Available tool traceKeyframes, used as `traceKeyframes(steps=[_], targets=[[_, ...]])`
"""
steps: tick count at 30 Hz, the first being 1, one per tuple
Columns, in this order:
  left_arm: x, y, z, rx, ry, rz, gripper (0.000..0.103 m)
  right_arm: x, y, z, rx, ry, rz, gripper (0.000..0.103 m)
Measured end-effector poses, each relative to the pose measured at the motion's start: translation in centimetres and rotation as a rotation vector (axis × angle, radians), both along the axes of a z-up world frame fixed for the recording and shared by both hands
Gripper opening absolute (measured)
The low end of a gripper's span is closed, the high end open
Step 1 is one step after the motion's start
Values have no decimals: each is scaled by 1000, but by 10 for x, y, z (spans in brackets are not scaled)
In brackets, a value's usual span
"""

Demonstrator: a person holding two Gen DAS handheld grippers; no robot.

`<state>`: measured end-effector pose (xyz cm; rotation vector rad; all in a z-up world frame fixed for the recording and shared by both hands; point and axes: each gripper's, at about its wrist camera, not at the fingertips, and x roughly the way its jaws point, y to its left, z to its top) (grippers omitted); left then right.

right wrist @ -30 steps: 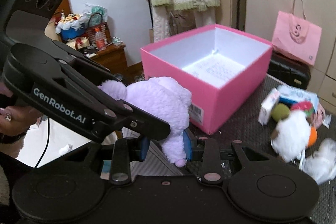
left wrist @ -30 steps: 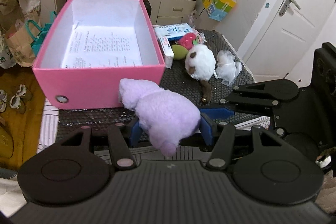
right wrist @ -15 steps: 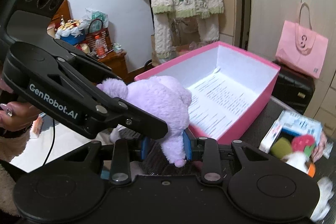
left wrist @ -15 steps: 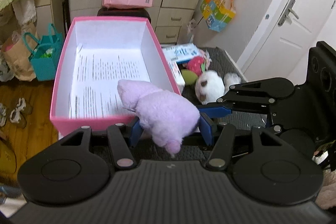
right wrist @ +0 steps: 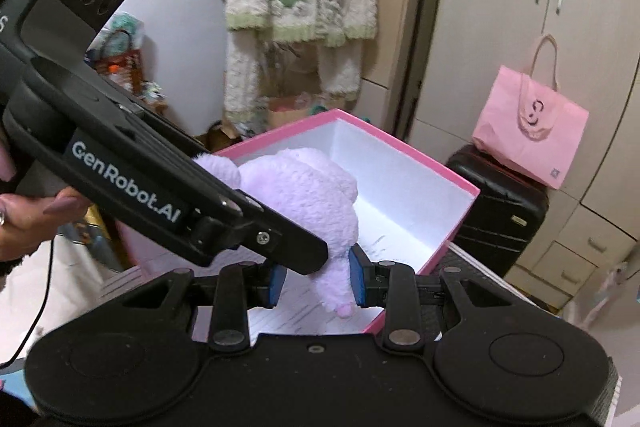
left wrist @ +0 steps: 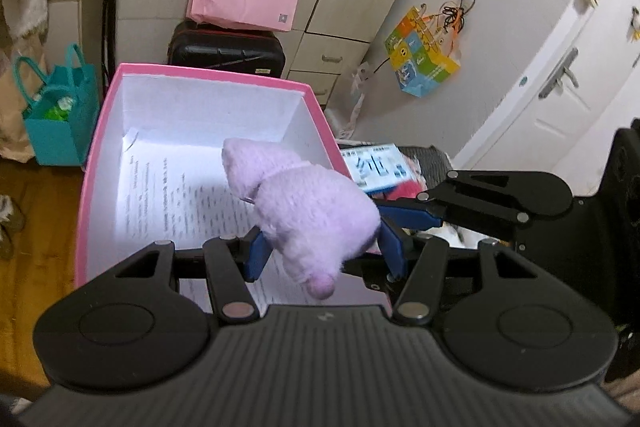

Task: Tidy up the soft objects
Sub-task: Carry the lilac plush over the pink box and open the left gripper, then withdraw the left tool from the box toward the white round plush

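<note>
- Both my claws, left gripper (left wrist: 322, 251) and right gripper (right wrist: 318, 281), are clamped partway closed on one purple plush toy (left wrist: 308, 207).
- It hangs above the pink box (left wrist: 96, 163).

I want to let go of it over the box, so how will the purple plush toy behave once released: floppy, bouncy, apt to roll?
The purple plush toy bulges between both tongs, left and right, so it is probably soft and light. Its loose end droops, suggesting floppiness. Dropped into the pink box, it would likely settle rather than roll.
</note>
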<state>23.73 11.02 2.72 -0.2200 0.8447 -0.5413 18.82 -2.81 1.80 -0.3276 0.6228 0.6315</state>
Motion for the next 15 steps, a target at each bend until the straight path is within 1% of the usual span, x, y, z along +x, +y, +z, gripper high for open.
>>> traceKeyframes(steps=[3, 5, 6, 9, 10, 12, 15], targets=[[31, 3, -13, -73, 62, -7, 55, 19, 6, -2, -42, -7, -24, 37], [48, 2, -23, -120, 112, -14, 55, 33, 9, -4, -57, 13, -32, 37], [55, 1, -27, -128, 121, -10, 55, 39, 11, -7, -76, 16, -37, 37], [70, -3, -35, -132, 115, -6, 54, 57, 14, -13, -123, 26, -54, 36], [75, -3, -37, -139, 119, -5, 54, 63, 14, -15, -133, 34, -58, 34], [84, -2, -42, -153, 134, -1, 52, 76, 13, -20, -141, 60, -79, 31], [92, -4, -48, -157, 151, 10, 51, 88, 13, -25, -147, 81, -90, 29]])
